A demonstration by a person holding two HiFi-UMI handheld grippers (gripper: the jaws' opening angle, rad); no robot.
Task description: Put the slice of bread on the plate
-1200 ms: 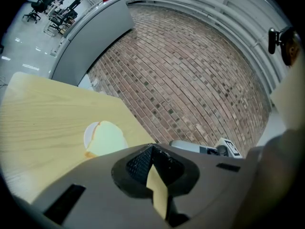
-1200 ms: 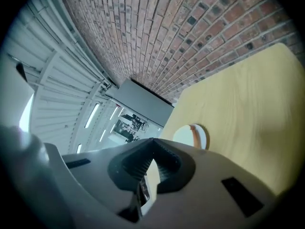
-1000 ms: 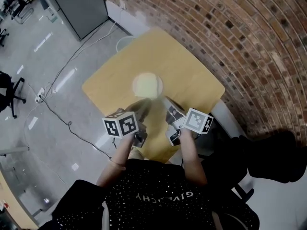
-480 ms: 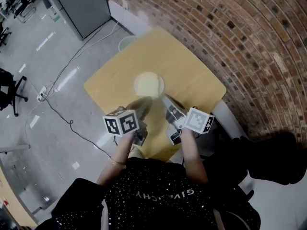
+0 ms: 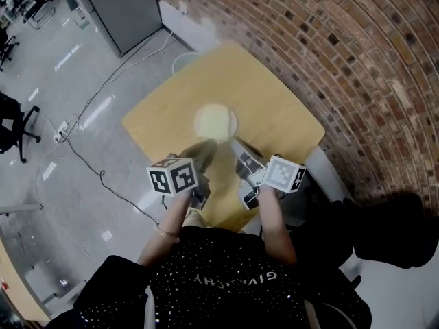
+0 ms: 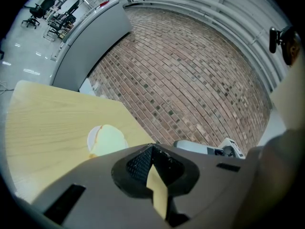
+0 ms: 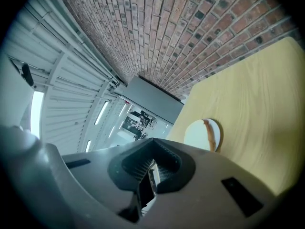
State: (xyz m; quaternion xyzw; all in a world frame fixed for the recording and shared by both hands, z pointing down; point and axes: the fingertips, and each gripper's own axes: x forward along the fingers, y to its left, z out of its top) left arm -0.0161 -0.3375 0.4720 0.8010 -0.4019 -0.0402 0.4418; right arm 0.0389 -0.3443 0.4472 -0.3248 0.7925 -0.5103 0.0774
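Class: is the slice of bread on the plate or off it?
On the plate: in the left gripper view the pale slice of bread lies over it, the white rim showing beside it.

Person's black shirt [image 5: 206,300] — pale print across it, upside-down from above, reading "GIVENCHY"

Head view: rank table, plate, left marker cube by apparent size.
1. Table: largest.
2-3. Plate and left marker cube look alike. The cube sits nearer the camera, so no ranking.
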